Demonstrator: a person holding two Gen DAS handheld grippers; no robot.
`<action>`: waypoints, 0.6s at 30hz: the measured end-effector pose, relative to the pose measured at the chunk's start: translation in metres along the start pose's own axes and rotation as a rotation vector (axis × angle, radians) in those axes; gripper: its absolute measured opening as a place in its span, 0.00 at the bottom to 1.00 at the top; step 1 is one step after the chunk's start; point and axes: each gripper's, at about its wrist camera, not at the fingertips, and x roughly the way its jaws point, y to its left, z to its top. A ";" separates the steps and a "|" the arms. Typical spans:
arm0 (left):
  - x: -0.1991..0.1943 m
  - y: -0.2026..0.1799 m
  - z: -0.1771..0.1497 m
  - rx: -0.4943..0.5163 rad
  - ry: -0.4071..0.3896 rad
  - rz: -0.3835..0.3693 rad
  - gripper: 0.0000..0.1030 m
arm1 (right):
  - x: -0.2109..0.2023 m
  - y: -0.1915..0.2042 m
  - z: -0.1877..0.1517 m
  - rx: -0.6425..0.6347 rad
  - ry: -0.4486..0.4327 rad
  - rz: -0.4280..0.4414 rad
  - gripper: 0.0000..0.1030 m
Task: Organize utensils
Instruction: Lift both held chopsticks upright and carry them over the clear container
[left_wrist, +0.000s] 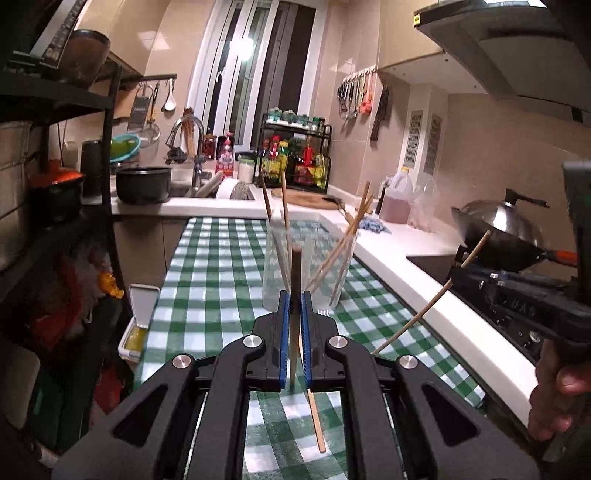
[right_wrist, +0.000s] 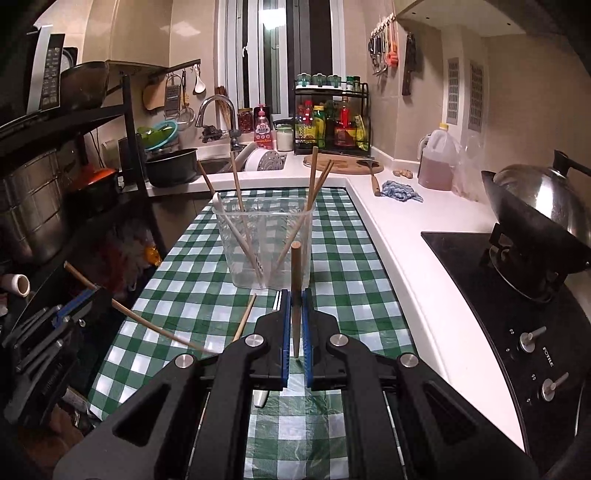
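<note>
On the green-and-white checked tablecloth (right_wrist: 207, 295), listed left to right.

Left gripper (left_wrist: 294, 306): jaws closed together on a dark brown chopstick (left_wrist: 294, 280), gripped upright between the blue pads, its top end rising at 12 o'clock toward the container. In the right wrist view this gripper appears at 9 o'clock, its chopstick showing as a long pale shaft.

Loose chopstick (left_wrist: 316, 417): light wood, lying on the cloth beneath the left gripper, running toward 6 o'clock.

Clear plastic utensil container (right_wrist: 264, 242): standing on the cloth at 12 o'clock from both grippers. Contents: several wooden chopsticks (right_wrist: 314, 173) leaning against its walls, some toward 11 o'clock, some toward 1 o'clock, plus a white spoon (right_wrist: 229, 221) leaning at the left side.

Right gripper (right_wrist: 295, 310): jaws closed together on a light brown chopstick (right_wrist: 296, 280), clamped near-upright, blunt end up, point down between the pads. In the left wrist view this gripper sits at 3 o'clock, a hand (left_wrist: 561, 391) below it.

White countertop (right_wrist: 406, 229): right of the cloth, bearing a wok with steel lid (right_wrist: 535, 206) at 3 o'clock.
</note>
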 end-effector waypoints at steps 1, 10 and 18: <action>-0.003 0.003 0.006 -0.006 -0.014 -0.004 0.06 | 0.000 -0.001 0.002 0.001 -0.001 0.004 0.06; 0.002 0.030 0.049 -0.084 0.001 -0.057 0.06 | 0.005 -0.013 0.024 0.015 0.004 0.047 0.06; 0.026 0.039 0.117 -0.105 -0.060 -0.082 0.06 | 0.000 -0.026 0.082 0.046 -0.042 0.098 0.06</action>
